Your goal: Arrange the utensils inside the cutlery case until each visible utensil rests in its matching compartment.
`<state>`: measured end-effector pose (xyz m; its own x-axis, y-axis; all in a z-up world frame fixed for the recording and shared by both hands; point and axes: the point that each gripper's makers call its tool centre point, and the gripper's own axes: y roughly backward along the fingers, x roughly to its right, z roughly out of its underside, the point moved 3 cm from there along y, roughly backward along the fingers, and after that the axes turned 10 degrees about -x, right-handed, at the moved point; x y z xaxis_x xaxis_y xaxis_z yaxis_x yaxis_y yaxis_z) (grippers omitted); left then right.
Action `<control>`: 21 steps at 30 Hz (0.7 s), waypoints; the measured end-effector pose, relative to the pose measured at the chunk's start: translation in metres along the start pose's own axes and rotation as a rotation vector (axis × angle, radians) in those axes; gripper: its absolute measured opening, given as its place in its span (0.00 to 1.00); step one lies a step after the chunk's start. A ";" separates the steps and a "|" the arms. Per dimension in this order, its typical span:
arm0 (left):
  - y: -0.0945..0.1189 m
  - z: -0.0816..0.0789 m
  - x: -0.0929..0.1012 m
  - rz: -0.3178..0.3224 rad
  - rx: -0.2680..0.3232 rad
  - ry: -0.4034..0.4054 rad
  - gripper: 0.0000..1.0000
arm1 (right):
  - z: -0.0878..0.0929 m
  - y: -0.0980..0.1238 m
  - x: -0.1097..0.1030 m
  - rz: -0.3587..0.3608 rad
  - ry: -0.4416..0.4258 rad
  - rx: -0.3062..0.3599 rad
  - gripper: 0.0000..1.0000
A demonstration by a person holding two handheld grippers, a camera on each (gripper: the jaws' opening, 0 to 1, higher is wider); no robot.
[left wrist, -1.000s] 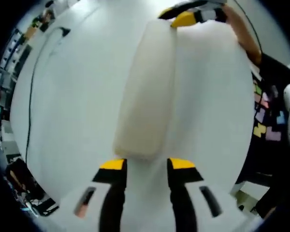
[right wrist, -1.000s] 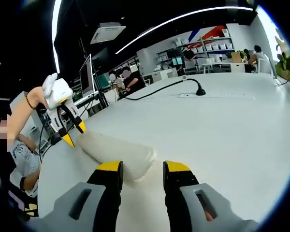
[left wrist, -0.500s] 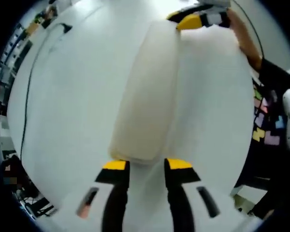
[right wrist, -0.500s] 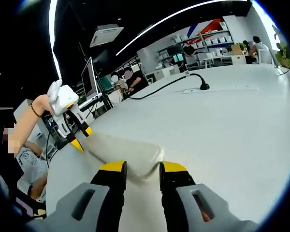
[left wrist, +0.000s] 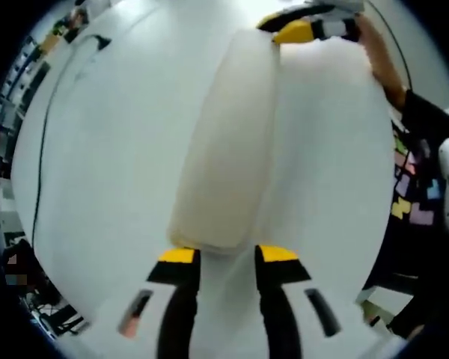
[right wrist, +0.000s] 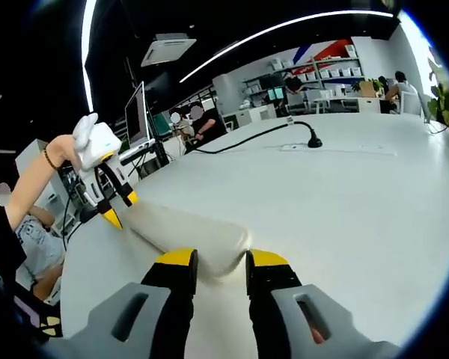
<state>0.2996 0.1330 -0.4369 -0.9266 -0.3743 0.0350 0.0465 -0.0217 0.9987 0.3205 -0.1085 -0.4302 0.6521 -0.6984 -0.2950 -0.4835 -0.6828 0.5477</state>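
Left gripper view: long cream-white closed plastic cutlery case [left wrist: 228,142] lies on white table [left wrist: 112,149], running 6 to 12 o'clock, left gripper [left wrist: 226,254] and right gripper [right wrist: 221,259] part-open, each straddling one end, grip unconfirmed, presumably steadying it to open.

A broad white table [right wrist: 344,202] is stretching away toward an open office, with a black cable [right wrist: 243,139] snaking across it to a plug [right wrist: 311,140] near a flat outlet strip [right wrist: 337,149]. Long ceiling light strips [right wrist: 284,28] are glowing against a dark ceiling, beside a ceiling air-conditioning unit [right wrist: 165,49]. White shelving [right wrist: 325,75] is lining the far wall (a red and blue panel [right wrist: 331,49] is hanging above it). A monitor [right wrist: 135,116] is standing at the left, and people are sitting at distant desks.
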 end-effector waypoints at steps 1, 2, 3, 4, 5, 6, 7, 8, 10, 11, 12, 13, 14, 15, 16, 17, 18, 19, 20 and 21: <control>0.000 0.000 0.000 0.000 -0.001 0.001 0.30 | 0.000 0.000 0.000 0.002 0.002 0.001 0.26; 0.000 0.000 0.000 0.001 -0.001 0.002 0.30 | 0.000 0.000 0.000 0.004 0.003 0.002 0.26; 0.000 0.000 0.000 0.002 -0.001 0.003 0.30 | 0.000 0.001 -0.001 0.006 0.007 0.003 0.26; 0.000 0.000 0.001 0.005 0.001 0.004 0.30 | -0.001 0.001 -0.001 0.010 0.011 0.006 0.27; 0.000 0.000 0.001 0.008 0.003 0.006 0.30 | -0.001 0.002 -0.001 0.013 0.013 0.009 0.27; -0.001 0.000 0.001 0.008 0.003 0.006 0.30 | -0.002 0.002 -0.002 0.015 0.016 0.010 0.27; -0.001 0.000 0.001 0.006 0.003 0.005 0.29 | -0.001 0.002 -0.002 0.017 0.016 0.007 0.27; -0.001 0.000 0.001 0.004 0.002 0.005 0.29 | 0.000 0.001 -0.002 0.019 0.018 0.001 0.27; -0.001 0.000 0.001 0.004 0.001 0.008 0.29 | 0.001 0.000 -0.002 0.024 0.023 -0.006 0.27; -0.001 0.000 0.001 0.007 0.000 0.009 0.29 | 0.001 0.000 -0.002 0.022 0.019 -0.004 0.28; -0.001 0.000 0.001 0.008 0.001 0.008 0.30 | 0.001 0.000 -0.002 0.023 0.019 -0.003 0.28; -0.001 0.000 0.002 0.012 0.003 0.009 0.30 | 0.001 0.000 -0.002 0.023 0.019 -0.004 0.28; -0.001 0.000 0.002 0.016 0.006 0.008 0.30 | 0.002 0.000 -0.002 0.023 0.019 -0.004 0.28; -0.001 0.001 0.002 0.017 0.009 0.007 0.30 | 0.002 0.000 -0.002 0.024 0.020 -0.003 0.28; -0.001 0.001 0.002 0.018 0.012 0.002 0.30 | 0.002 0.000 -0.003 0.026 0.023 -0.003 0.28; -0.001 0.001 0.002 0.018 0.016 -0.008 0.30 | 0.002 0.000 -0.003 0.027 0.028 -0.004 0.28; -0.001 0.002 0.002 0.018 0.018 -0.012 0.30 | 0.002 0.000 -0.003 0.029 0.030 -0.003 0.28; -0.002 0.002 0.003 0.019 0.020 -0.016 0.30 | 0.002 0.000 -0.003 0.032 0.033 -0.002 0.29; -0.002 0.002 0.003 0.020 0.022 -0.017 0.30 | 0.001 0.000 -0.004 0.034 0.038 -0.001 0.29; -0.002 0.002 0.003 0.022 0.025 -0.017 0.31 | 0.001 -0.001 -0.004 0.034 0.042 -0.002 0.30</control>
<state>0.2962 0.1336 -0.4384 -0.9318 -0.3584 0.0571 0.0575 0.0096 0.9983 0.3175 -0.1056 -0.4305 0.6593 -0.7118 -0.2424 -0.5049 -0.6579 0.5588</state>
